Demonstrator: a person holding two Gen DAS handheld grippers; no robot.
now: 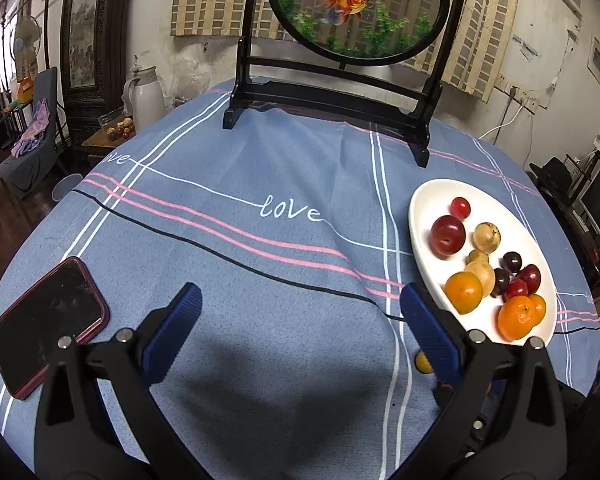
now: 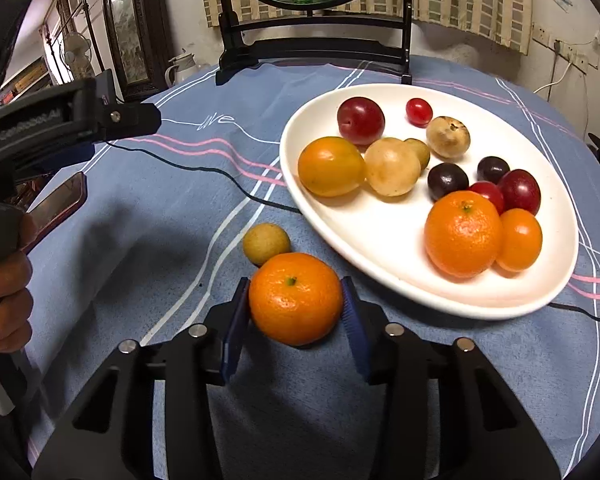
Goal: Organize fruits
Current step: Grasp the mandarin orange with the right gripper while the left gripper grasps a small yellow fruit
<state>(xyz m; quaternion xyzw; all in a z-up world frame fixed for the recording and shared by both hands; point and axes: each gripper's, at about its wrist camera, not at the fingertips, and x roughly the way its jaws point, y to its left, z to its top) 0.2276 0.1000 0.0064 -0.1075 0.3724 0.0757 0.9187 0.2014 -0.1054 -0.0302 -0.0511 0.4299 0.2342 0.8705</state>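
- Most of the fruit is already gathered on the white plate (image 2: 420,296), which lies ahead and to the right of the right hand-held gripper (image 2: 296,308): two plums, cherry tomatoes, dark cherries, pale longans, a mandarin and smaller orange fruits are seen there.
- A tangerine (image 2: 295,298) is grasped between the blue pads of the right hand-held gripper, one pad pressed against each side (whether it is lifted clear of the tabletop (image 2: 140,240) cannot be told).
- A small yellowish longan (image 2: 266,243) is left on the cloth just beyond the held tangerine, touching or nearly touching it, and short of the plate's near rim.
- The left hand-held gripper (image 1: 300,328) is held released, its jaws spread wide over bare cloth with nothing between them; the plate lies ahead to its right and a phone (image 1: 48,324) to its left.
- The task is judged nearly done: the tangerine remains to be set on the plate, then the longan.
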